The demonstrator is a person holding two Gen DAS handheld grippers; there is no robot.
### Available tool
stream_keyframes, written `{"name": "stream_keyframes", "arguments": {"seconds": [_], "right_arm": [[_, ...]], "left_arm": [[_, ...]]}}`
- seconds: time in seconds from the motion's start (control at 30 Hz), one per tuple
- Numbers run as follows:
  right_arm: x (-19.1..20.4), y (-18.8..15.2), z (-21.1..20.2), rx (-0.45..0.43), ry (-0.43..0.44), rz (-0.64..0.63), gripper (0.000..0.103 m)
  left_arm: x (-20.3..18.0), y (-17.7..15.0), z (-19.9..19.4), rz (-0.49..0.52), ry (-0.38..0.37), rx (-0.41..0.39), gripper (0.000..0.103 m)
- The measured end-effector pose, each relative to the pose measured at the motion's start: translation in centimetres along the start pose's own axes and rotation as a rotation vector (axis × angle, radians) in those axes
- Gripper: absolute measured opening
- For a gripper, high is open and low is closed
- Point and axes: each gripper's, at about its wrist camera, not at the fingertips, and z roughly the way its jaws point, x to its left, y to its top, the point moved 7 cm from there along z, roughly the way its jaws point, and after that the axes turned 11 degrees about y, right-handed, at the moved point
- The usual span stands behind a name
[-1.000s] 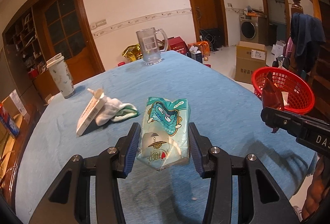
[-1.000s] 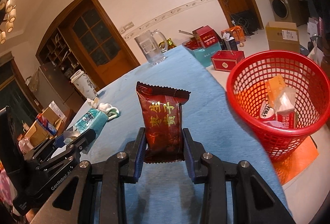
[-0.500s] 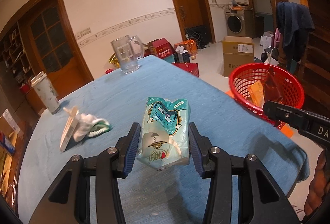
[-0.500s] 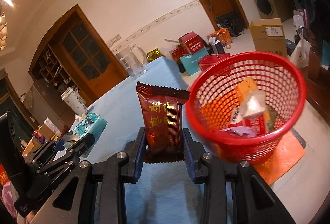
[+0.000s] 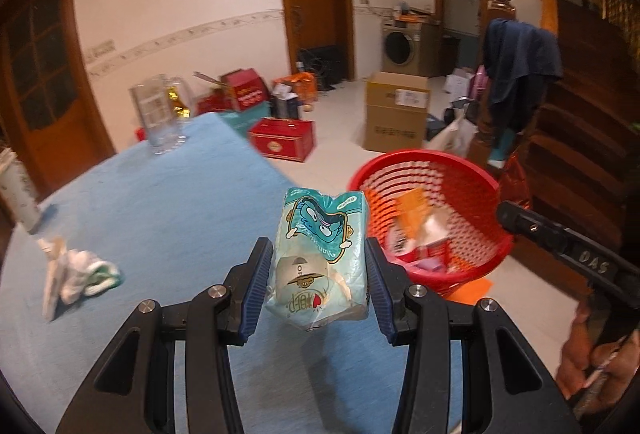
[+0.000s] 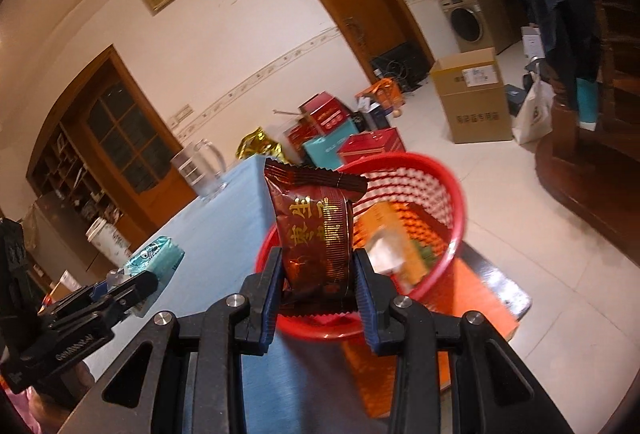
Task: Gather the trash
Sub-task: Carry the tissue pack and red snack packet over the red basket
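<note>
Blue cloth covers the surface (image 5: 168, 210), and over the last second your view has swung right, off it and toward the red plastic mesh basket (image 5: 472, 174) on the floor. Your left tongs (image 5: 316, 290) stay clenched on the teal printed tissue pack (image 5: 320, 254); your right tongs (image 6: 318, 290) stay clenched on the dark red foil snack packet (image 6: 316, 230), now in front of the basket's near rim. Both pieces look close to dropping in; a crumpled white wrapper (image 5: 76, 274) remains on the far left.

The left gripper (image 5: 318, 284) points down-forward, jaws clamped. The right gripper (image 6: 318, 288) sits at its 2 o'clock, jaws pinched.
</note>
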Motion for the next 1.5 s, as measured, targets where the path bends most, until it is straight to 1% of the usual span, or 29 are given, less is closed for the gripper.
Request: {"name": "stream_keyframes", "arguments": {"seconds": [0.2, 0.5, 0.7, 0.87, 1.23, 1.5], "right_arm": [[-1.1, 0.9, -0.4, 0.002, -0.018, 0.007, 0.037], [-1.5, 0.8, -0.3, 0.015, -0.016, 0.028, 0.037], [-1.7, 1.2, 0.2, 0.02, -0.015, 0.025, 0.037], [-2.1, 1.8, 0.6, 0.027, -0.013, 0.021, 0.037], [-2.7, 2.3, 1.9, 0.047, -0.021, 0.009, 0.037], [-3.4, 2.8, 2.9, 0.059, -0.044, 0.009, 0.038]], "left_arm": [[-2.5, 1.6, 1.3, -0.032, -0.103, 0.028, 0.045], [-4.4, 2.0, 3.2, -0.083, -0.168, 0.064, 0.045], [-4.8, 1.9, 4.5, -0.103, -0.174, 0.084, 0.044], [-4.8, 2.2, 4.9, -0.124, -0.179, 0.083, 0.045], [-5.6, 2.3, 6.4, -0.127, -0.174, 0.093, 0.044], [-6.4, 2.5, 7.3, -0.122, -0.178, 0.099, 0.044]]}}
